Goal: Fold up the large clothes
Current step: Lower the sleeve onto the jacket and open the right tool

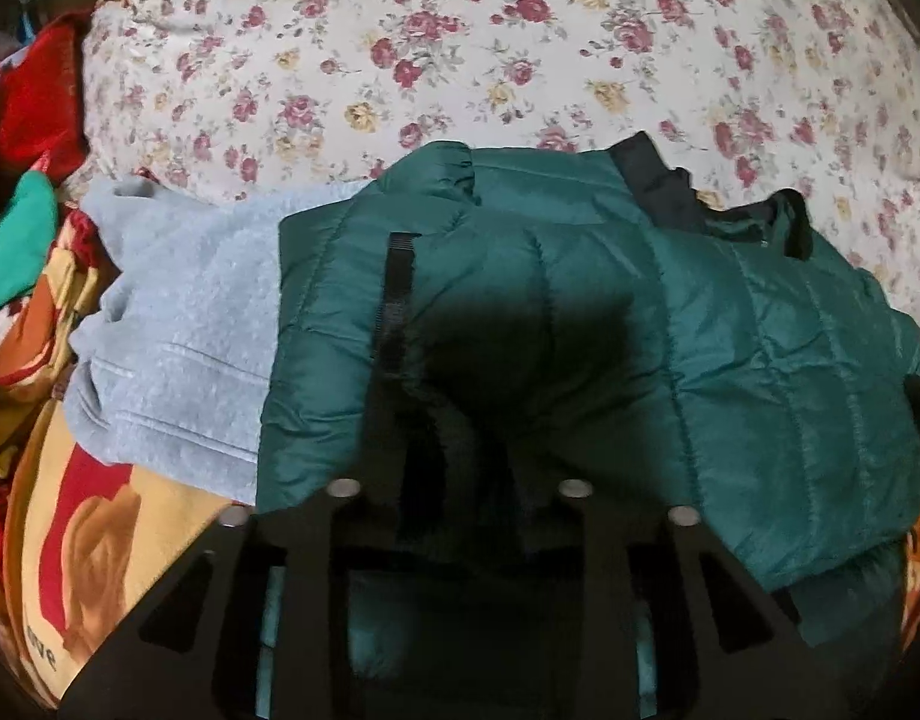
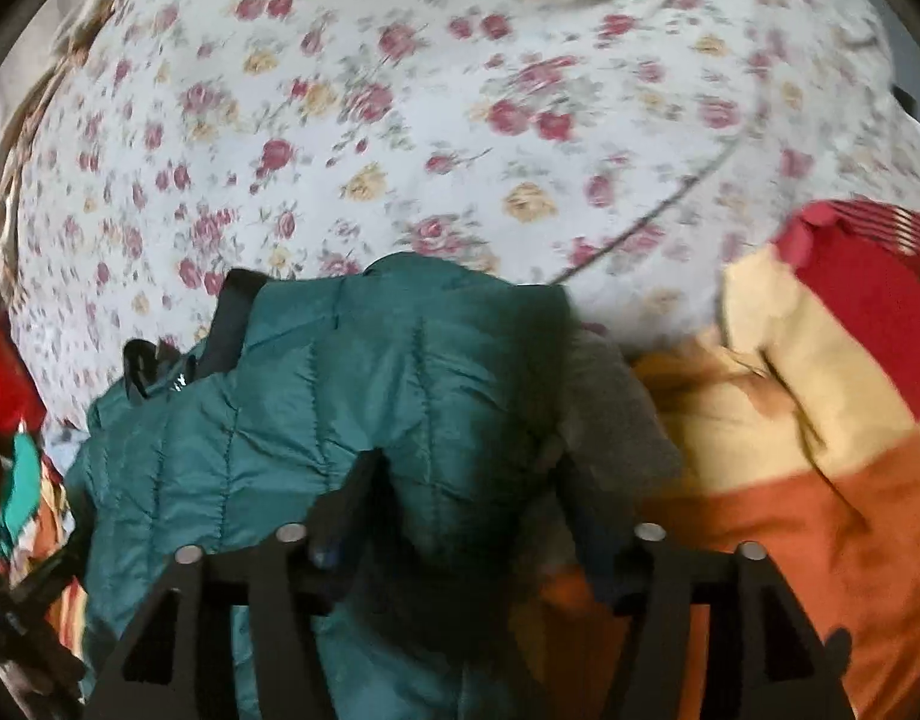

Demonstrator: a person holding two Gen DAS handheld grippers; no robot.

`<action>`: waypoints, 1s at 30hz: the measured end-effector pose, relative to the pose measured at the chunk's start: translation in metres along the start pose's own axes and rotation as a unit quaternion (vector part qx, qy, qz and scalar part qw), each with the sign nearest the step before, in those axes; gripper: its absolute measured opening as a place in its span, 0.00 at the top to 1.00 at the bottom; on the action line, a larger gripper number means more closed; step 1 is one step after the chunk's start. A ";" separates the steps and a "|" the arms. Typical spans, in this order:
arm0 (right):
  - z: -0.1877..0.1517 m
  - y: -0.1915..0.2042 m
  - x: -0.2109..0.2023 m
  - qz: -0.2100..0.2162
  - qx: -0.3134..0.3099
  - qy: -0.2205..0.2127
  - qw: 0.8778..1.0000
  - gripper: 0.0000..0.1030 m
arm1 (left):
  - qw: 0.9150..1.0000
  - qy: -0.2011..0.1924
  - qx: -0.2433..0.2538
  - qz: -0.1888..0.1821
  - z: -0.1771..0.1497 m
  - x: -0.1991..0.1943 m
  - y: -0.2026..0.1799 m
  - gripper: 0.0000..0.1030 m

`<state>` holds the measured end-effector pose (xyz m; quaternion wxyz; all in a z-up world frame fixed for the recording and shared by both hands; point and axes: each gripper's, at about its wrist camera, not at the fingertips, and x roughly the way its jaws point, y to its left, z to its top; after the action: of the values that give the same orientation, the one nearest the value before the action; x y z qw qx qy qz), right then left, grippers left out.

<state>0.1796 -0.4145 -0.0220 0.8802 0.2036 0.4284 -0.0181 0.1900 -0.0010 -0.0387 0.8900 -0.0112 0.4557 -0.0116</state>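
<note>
A dark green quilted puffer jacket (image 1: 610,324) with a black collar lies folded on a bed, partly on top of a grey fleece garment (image 1: 184,330). My left gripper (image 1: 460,450) sits low over the jacket's near edge, its fingers in deep shadow; I cannot tell how its jaws stand. In the right wrist view the same jacket (image 2: 316,396) bulges up between my right gripper's fingers (image 2: 352,498). My right gripper (image 2: 466,510) is closed on the jacket's right edge. A strip of the grey garment (image 2: 616,408) shows at that edge.
A white bedsheet with red and yellow roses (image 1: 460,48) covers the bed behind the clothes. A red, orange and cream blanket (image 2: 820,420) lies on the right. A pile of red and green clothes (image 1: 22,180) lies at the left.
</note>
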 end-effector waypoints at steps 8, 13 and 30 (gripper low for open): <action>-0.032 0.041 -0.055 0.048 -0.080 -0.016 0.996 0.42 | 0.999 -0.045 0.009 0.015 -0.005 -0.037 0.000 0.38; -0.045 0.083 -0.043 0.065 -0.130 -0.004 0.989 0.42 | 0.997 -0.073 0.020 0.012 -0.006 -0.058 -0.011 0.38; -0.037 0.078 -0.021 0.011 -0.142 -0.034 0.989 0.38 | 0.998 -0.040 0.033 0.025 -0.013 -0.008 -0.029 0.36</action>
<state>0.1546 -0.3323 0.0007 0.9142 0.0809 0.3944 0.0455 0.1746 -0.0297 -0.0389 0.9075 0.0291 0.4189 -0.0038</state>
